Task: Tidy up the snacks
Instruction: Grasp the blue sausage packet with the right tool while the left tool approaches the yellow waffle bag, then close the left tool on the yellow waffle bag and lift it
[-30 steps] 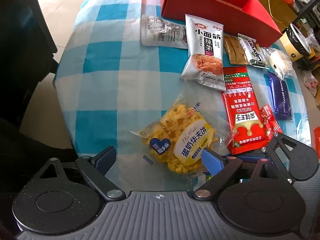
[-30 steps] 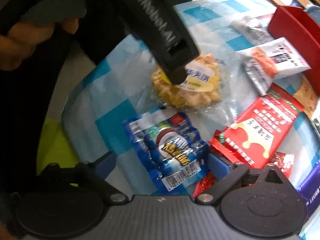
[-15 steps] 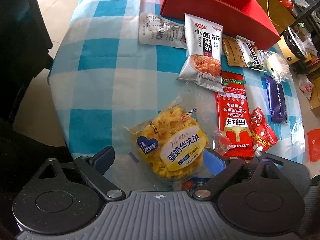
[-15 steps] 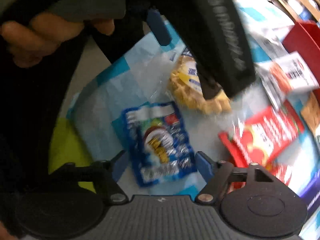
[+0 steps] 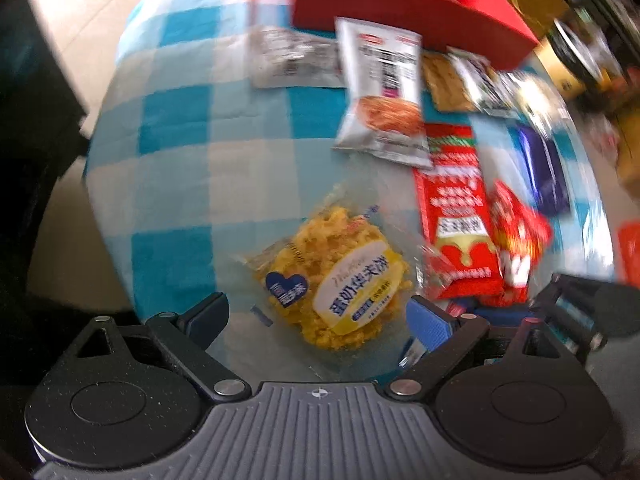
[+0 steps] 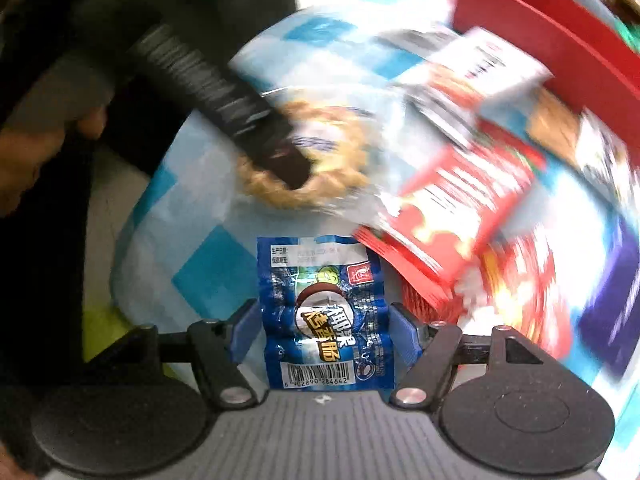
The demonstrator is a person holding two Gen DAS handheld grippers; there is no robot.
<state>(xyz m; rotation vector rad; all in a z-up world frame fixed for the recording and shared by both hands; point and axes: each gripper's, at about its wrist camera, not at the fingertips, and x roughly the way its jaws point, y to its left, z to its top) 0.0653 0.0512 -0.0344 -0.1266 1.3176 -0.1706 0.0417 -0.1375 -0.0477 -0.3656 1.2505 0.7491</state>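
My left gripper (image 5: 316, 320) hangs open just above a clear packet of yellow egg waffles (image 5: 340, 276), one blue pad on each side and neither touching it. In the right wrist view, one black finger (image 6: 240, 120) of that gripper reaches down over the same waffle packet (image 6: 340, 184). The jaws of my right gripper (image 6: 322, 328) are closing on a blue sausage packet (image 6: 320, 276). The packet stands lengthwise between the pads and stays sharp while the table behind it blurs. A red box (image 5: 400, 4) stands at the far side of the table.
On the blue-and-white checked cloth (image 5: 180, 140) lie a white spicy-strip bag (image 5: 384, 92), a grey packet (image 5: 288, 56), a long red packet (image 5: 456, 208), a small red sachet (image 5: 520, 232) and a purple wafer bar (image 5: 544, 168). A hand (image 6: 36, 148) shows at the left.
The right gripper rolled and its jaws came in around the blue sausage packet, which now sits straight between the pads. The left gripper stayed open over the waffle packet.
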